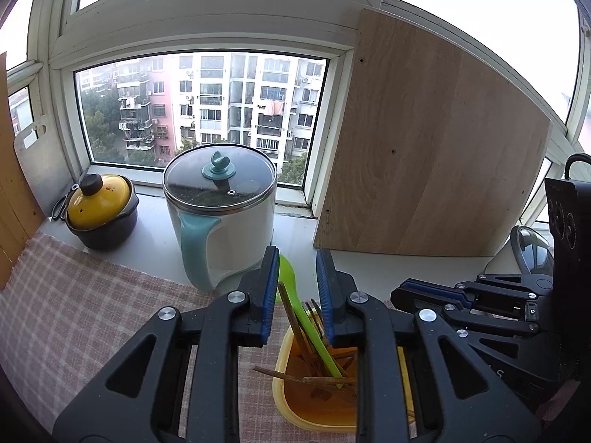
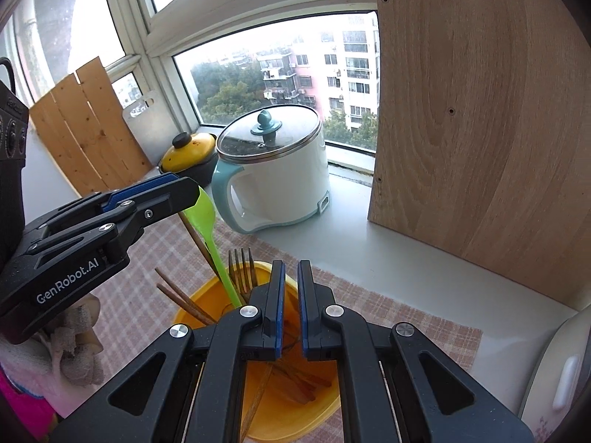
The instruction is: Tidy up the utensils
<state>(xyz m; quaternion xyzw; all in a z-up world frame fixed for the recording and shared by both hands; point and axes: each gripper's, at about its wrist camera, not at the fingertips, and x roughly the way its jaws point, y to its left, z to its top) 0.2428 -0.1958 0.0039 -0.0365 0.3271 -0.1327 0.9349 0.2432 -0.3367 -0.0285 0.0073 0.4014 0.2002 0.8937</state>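
Note:
A yellow utensil holder stands on the checked cloth and holds a green plastic spoon, brown wooden chopsticks and a fork. My left gripper is open, its jaws on either side of the green spoon's bowl above the holder, not clamping it. My right gripper hangs over the holder's near rim with its jaws a narrow gap apart and nothing between them.
A white and teal electric pot and a yellow-lidded black clay pot stand on the sill behind. A wooden panel leans at right. A white appliance sits at far right.

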